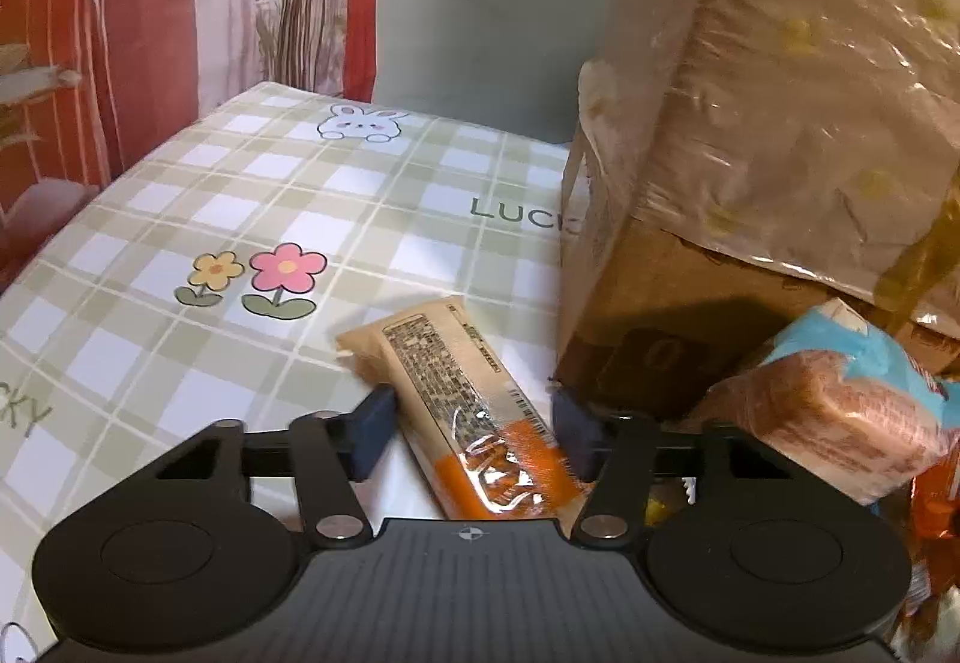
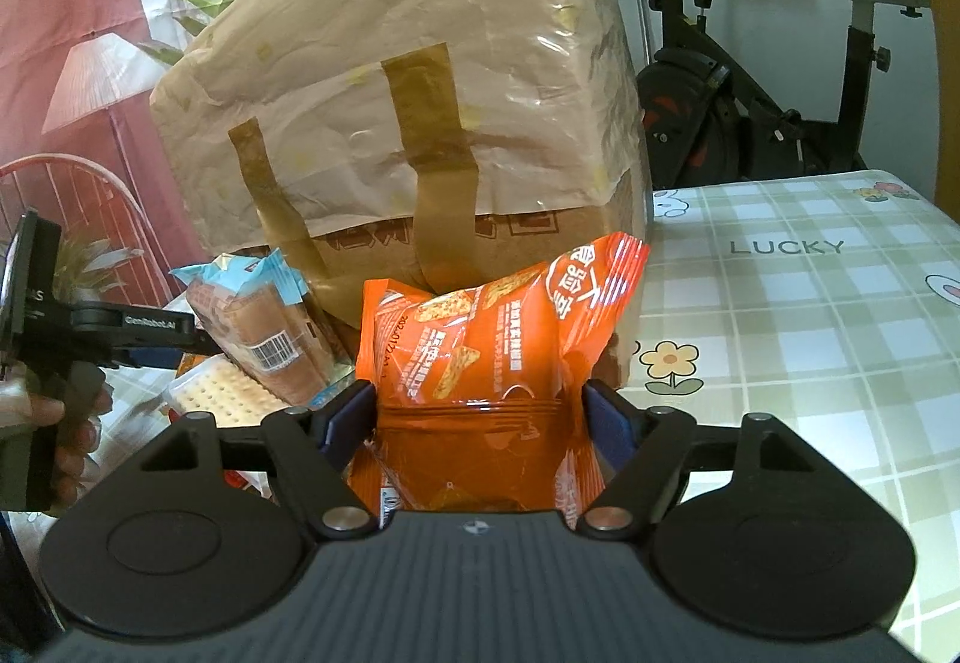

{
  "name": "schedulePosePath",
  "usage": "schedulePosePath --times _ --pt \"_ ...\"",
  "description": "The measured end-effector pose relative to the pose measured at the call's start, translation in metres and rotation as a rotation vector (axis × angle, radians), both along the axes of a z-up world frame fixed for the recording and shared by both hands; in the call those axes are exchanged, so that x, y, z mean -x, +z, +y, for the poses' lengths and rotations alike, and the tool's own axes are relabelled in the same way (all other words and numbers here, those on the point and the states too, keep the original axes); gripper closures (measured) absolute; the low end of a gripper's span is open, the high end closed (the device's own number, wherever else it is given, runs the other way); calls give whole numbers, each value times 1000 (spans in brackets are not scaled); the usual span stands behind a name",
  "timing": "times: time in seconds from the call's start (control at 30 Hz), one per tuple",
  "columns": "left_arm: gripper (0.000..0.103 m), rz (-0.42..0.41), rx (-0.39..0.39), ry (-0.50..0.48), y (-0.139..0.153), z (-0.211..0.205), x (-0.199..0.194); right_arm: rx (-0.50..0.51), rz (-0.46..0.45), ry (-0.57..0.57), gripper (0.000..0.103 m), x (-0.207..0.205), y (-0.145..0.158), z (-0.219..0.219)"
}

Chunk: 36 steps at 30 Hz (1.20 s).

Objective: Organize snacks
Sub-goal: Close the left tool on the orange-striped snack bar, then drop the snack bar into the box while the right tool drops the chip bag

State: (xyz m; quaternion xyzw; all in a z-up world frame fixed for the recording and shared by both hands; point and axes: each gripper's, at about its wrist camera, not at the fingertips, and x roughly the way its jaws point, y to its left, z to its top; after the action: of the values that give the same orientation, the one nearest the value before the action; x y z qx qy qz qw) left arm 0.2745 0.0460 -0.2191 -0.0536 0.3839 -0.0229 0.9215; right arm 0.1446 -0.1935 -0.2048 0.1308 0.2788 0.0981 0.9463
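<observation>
The left claw (image 1: 474, 426) is low over the table (image 1: 180, 351). A long snack bar (image 1: 465, 405) lies flat on the checked cloth, slanting between the two blue pads (image 1: 375, 432). The left pad is right at the bar's edge, and the right pad is close to its other edge. I cannot tell if the pads press it or only touch it. The near end of the bar, the orange end, goes under the claw's black body and is cut off there.

The right claw (image 2: 480, 417) has an orange bag (image 2: 480, 339) between its pads. The bag looks puffed at the top and pinched where the pads meet it, so the claw is gripping the bag. The bottom of the bag is hidden behind the claw.

Behind the bag stands a big box (image 2: 408, 81) wrapped in wrinkly paper with brown tape. Its top is cut off in the left view.

Left of the orange bag, a blue pack (image 2: 264, 327) of brown biscuits leans by the box. Under it is a clear pack of crackers (image 2: 210, 393), partly covered. The print on all the packs is too small to read.

At the far left of the right view, a hand (image 2: 66, 423) holds the other claw's handle; only some fingers show.
</observation>
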Motion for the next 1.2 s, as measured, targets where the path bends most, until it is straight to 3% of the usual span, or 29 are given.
schedulePosePath --times 0.1,0.7,1.2 --pt "60 -3 -6 -12 4 3 7 -2 4 5 27 0 2 0" --pt "60 -112 27 -47 49 19 79 4 -56 21 30 18 34 2" --pt "60 -262 31 -104 93 8 115 12 -166 25 31 40 68 2"
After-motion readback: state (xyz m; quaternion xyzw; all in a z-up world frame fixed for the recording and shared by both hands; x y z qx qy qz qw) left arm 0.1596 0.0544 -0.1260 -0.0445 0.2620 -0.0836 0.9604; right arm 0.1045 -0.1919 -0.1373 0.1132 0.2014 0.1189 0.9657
